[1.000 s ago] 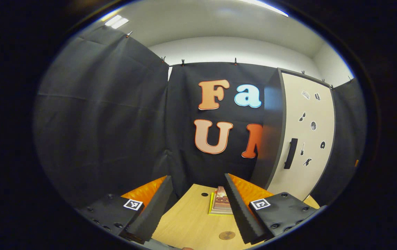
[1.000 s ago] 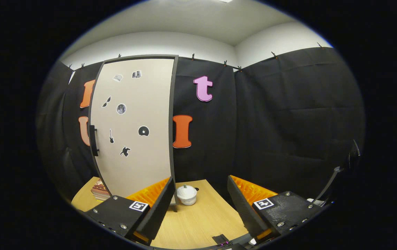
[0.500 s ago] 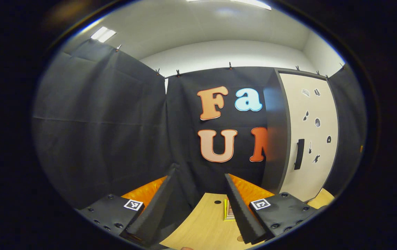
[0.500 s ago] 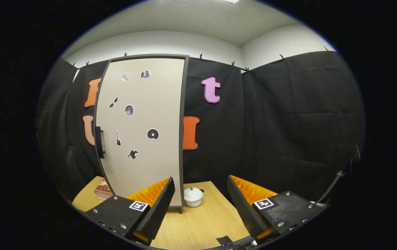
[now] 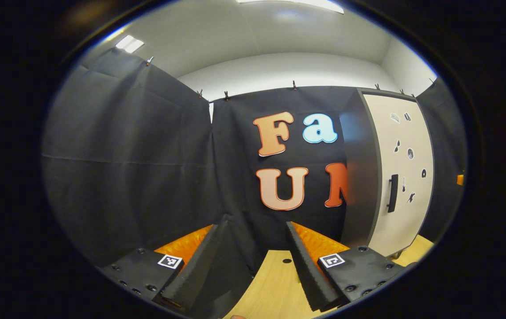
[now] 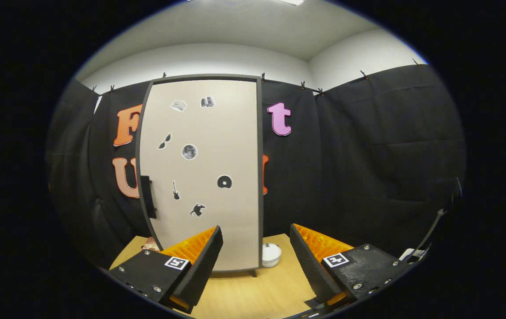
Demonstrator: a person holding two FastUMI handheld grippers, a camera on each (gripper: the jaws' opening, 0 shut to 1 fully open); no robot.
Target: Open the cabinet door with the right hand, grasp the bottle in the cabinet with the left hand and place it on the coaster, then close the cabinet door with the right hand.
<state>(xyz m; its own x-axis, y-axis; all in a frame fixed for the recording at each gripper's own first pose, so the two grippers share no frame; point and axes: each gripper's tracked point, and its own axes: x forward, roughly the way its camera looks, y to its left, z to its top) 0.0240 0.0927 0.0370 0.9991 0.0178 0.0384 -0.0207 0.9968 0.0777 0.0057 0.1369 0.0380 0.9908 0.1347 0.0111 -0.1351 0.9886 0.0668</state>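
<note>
A tall cabinet with a beige door point(image 6: 204, 177) and a dark frame stands on the wooden table point(image 6: 253, 290); the door is shut. Its black handle point(image 6: 148, 202) sits on the door's left edge. In the left gripper view the same cabinet point(image 5: 405, 177) stands at the right, with its handle point(image 5: 393, 193) facing me. My right gripper point(image 6: 255, 261) is open in front of the door, some way off it. My left gripper point(image 5: 253, 261) is open too, pointing at the black cloth wall left of the cabinet. Both hold nothing.
A small white lidded pot point(image 6: 271, 255) stands on the table at the cabinet's right foot. A stack of books point(image 6: 150, 243) peeks out left of the cabinet. A small round hole point(image 5: 286, 261) marks the tabletop near the back wall.
The right gripper has swung toward the cabinet door, which now sits nearer the middle and larger. The left gripper has turned left, so the books and coaster have slipped from its view.
</note>
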